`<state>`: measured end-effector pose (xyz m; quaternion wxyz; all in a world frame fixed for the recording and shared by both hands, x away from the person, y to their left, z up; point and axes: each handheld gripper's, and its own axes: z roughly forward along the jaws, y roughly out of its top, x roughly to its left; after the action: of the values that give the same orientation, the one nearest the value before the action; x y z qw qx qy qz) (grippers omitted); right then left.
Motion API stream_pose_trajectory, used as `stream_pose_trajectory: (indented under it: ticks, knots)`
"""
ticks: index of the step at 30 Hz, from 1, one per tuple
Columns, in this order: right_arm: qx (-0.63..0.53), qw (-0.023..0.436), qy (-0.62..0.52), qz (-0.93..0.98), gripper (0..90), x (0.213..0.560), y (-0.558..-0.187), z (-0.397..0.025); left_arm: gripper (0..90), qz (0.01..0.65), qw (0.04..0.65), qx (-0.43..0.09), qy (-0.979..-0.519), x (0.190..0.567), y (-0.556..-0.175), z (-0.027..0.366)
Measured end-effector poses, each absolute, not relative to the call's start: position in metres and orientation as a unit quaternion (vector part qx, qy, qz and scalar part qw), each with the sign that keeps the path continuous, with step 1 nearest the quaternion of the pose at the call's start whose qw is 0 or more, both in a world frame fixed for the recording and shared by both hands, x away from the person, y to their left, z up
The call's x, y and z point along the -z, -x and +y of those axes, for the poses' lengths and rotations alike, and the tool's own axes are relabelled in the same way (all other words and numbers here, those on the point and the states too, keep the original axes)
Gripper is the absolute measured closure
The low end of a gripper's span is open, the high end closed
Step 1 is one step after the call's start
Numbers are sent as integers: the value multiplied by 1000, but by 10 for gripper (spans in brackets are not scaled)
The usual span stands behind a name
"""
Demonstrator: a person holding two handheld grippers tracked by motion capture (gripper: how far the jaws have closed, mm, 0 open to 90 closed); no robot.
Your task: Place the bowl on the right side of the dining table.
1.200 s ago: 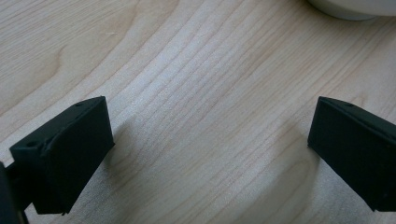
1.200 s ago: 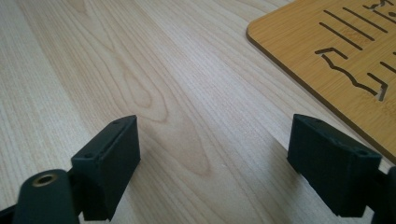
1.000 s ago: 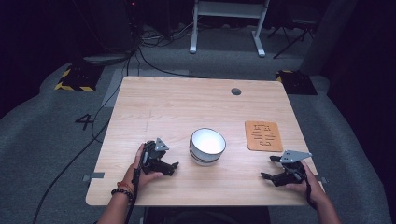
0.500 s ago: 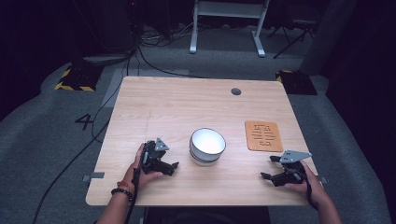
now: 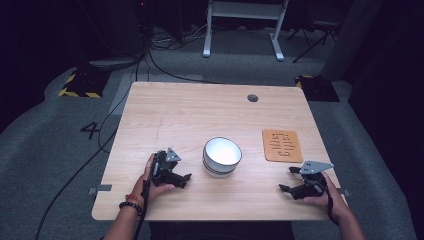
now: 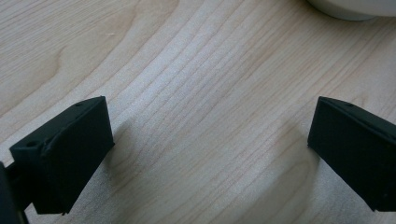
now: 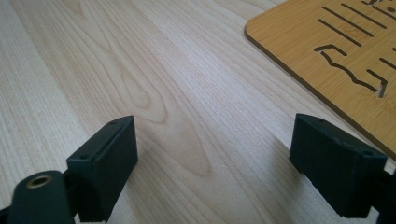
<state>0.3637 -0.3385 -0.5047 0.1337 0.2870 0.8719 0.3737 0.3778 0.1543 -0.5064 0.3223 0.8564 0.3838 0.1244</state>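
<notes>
A white bowl (image 5: 222,155) with dark stripes on its side stands near the middle of the wooden table (image 5: 200,115); its edge (image 6: 350,7) peeks in at the top of the left gripper view. A brown slotted wooden mat (image 5: 282,145) lies to the bowl's right, and its corner (image 7: 336,60) shows in the right gripper view. My left gripper (image 5: 184,179) rests on the table just left of the bowl, open, nothing between its jaws. My right gripper (image 5: 288,179) rests near the front right edge, below the mat, open and empty.
A round grommet (image 5: 252,98) sits in the table's far right part. Cables (image 5: 105,125) trail over the grey floor to the left. A white stand's legs (image 5: 240,30) rise behind the table. The far half of the tabletop is bare wood.
</notes>
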Motion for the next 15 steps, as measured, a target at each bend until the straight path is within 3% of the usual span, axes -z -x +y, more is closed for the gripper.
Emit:
stream_pose_trajectory:
  ticks: [15]
  knots:
    - [-393, 135, -307, 856, 180, 494, -365, -343, 1, 384, 322, -124, -856, 506, -378, 154]
